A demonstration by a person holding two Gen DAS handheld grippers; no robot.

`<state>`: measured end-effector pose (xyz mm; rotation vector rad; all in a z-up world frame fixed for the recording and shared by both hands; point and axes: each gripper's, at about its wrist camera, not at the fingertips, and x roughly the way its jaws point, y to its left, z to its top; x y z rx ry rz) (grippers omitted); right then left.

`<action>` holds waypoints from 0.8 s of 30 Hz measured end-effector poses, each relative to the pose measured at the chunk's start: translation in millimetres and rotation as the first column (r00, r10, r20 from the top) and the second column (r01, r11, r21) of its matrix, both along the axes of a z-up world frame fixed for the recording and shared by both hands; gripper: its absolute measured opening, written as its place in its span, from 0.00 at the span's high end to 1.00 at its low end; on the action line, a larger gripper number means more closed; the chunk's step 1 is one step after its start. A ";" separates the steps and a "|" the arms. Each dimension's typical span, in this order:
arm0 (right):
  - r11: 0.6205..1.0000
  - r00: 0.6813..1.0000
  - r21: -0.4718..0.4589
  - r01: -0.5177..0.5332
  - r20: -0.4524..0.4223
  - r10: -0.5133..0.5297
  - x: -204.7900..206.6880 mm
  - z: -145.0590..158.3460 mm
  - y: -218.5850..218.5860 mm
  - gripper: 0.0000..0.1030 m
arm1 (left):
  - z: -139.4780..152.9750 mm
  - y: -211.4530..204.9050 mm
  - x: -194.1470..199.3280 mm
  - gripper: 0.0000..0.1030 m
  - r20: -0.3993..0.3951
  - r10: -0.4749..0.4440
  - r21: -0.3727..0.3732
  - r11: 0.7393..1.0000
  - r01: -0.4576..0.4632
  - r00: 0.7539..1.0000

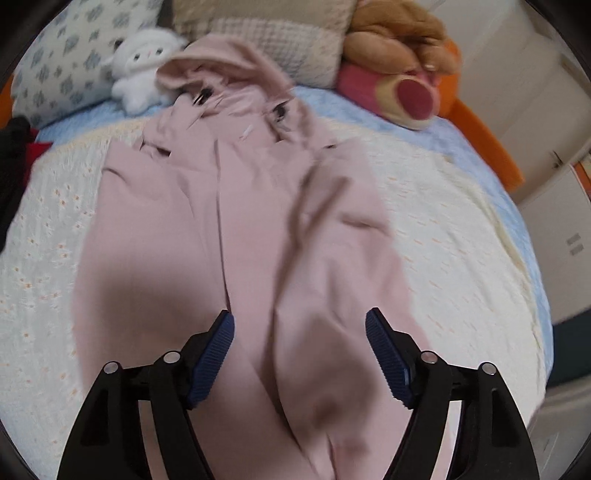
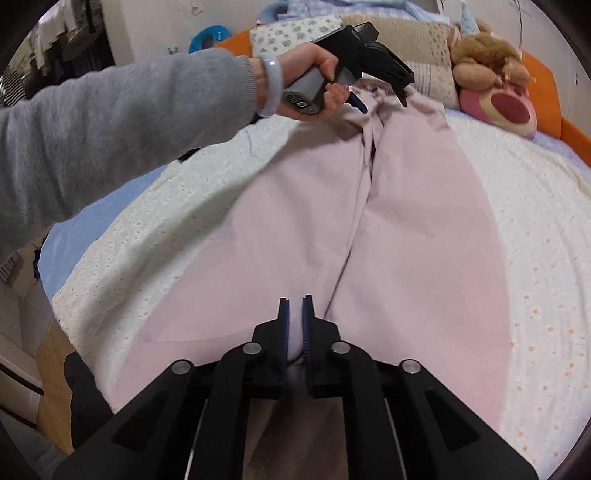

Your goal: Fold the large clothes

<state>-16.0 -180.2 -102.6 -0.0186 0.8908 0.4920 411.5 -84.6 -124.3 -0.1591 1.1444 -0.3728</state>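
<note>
Nearest in the right wrist view, the right tongs (image 2: 295, 321) are clenched on a pinch of the pink garment (image 2: 406, 229), a fold of cloth bunched between the blue pads at the hem end, at 6 o'clock; this grip probably anchors or readies that end for lifting into a fold. The garment, a single large pink piece with a centre seam or opening running from 6 toward 12 o'clock, lies spread lengthwise on the bed (image 2: 535, 221), over a white eyelet coverlet. At the far end, about 12 o'clock in that view, the left tongs (image 2: 382, 99) hang just above the collar area, held by a hand with a pale bracelet on the wrist and a grey sleeve. The left wrist view shows those tongs (image 1: 300, 354) released, fingers wide apart with cloth (image 1: 236, 221) beneath and nothing between the pads; the view is blurred, so whether they touch the fabric I cannot tell. The spread fingers suggest they are positioned to take a fresh hold near the hood (image 1: 218, 62), which lies crumpled at 12 o'clock. Beyond, at the head of the bed, I count one white plush toy (image 1: 142, 74) at 11 o'clock, one brown-and-pink plush bear (image 1: 402, 66) at 1 o'clock, and at least two pillows: a patterned one (image 1: 62, 62) and a beige checked one (image 1: 273, 33). Two tongs, one garment; no fold looks completed yet.
</note>
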 end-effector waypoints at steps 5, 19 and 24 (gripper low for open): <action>0.999 0.999 -0.032 -0.024 0.043 0.026 -30.7 18.7 5.2 0.68 | 11.1 -1.1 -44.7 0.21 -0.021 -0.075 -0.004 0.997 0.074 0.997; 0.994 0.999 -0.106 0.005 0.042 -0.001 -37.3 -0.2 19.0 0.69 | -31.5 -11.9 -69.5 0.15 -0.018 -0.051 0.042 0.998 0.052 0.999; 0.995 0.989 -0.096 -0.014 0.143 0.028 -62.6 42.6 8.9 0.69 | 31.7 11.5 -140.2 0.15 0.075 -0.073 -0.059 0.995 0.078 0.994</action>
